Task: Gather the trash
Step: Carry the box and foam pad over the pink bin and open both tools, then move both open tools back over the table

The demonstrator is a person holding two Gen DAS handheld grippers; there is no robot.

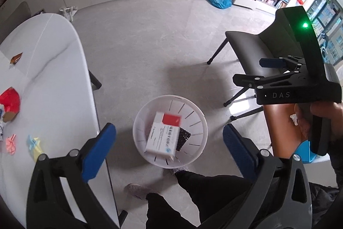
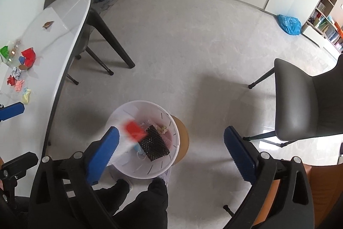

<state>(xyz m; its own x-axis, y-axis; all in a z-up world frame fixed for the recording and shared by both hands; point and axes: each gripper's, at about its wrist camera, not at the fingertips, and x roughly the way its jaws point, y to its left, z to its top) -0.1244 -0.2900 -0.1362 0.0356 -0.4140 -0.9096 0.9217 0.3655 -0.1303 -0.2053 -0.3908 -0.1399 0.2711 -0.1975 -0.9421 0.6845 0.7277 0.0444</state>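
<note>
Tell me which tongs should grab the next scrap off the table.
Probably the left tongs: open and empty, right beside the table where the yellow scrap lies. The right tongs, also open, hang over the bin, farther away.

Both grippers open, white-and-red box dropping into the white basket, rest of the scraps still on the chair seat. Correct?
One thing is off: the remaining scraps lie on the white table, not on the chair, whose seat is bare in the right wrist view. The rest holds: the left gripper and right gripper are open, and the box is blurred over the white basket.
</note>
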